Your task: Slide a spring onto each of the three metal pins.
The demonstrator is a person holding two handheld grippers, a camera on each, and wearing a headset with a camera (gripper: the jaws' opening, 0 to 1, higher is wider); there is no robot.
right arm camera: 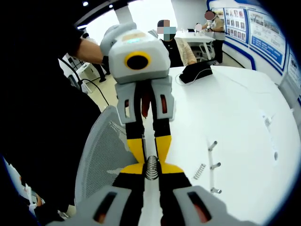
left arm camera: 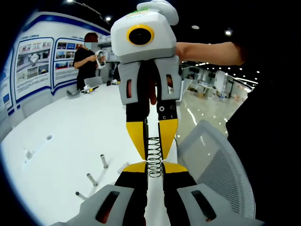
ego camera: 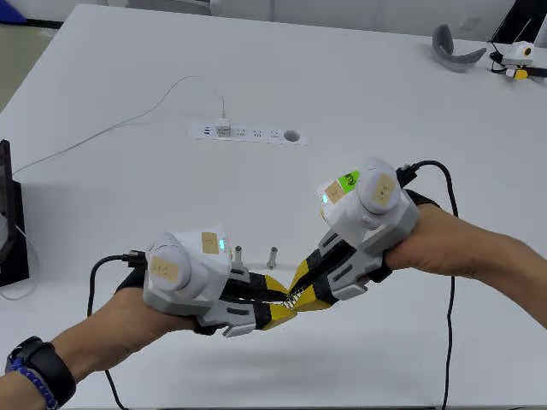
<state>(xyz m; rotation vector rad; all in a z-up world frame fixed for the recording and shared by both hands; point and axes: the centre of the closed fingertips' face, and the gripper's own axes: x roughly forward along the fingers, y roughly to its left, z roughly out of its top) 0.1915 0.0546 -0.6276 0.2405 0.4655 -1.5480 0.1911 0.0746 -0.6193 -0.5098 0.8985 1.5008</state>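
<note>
My two grippers meet tip to tip above the table's front edge. A small metal spring spans the gap between them. In the left gripper view the spring runs from my left gripper up between the yellow fingers of the right one. In the right gripper view the spring shows end-on in my right gripper. Both look shut on it. Upright metal pins stand just behind the left gripper; three pins show bare, with a loose spring lying beside them.
A white power strip with a thin cable lies mid-table. A black device stands at the left edge, a grey curved piece at the far right. A mesh chair sits below the table edge. People stand in the background.
</note>
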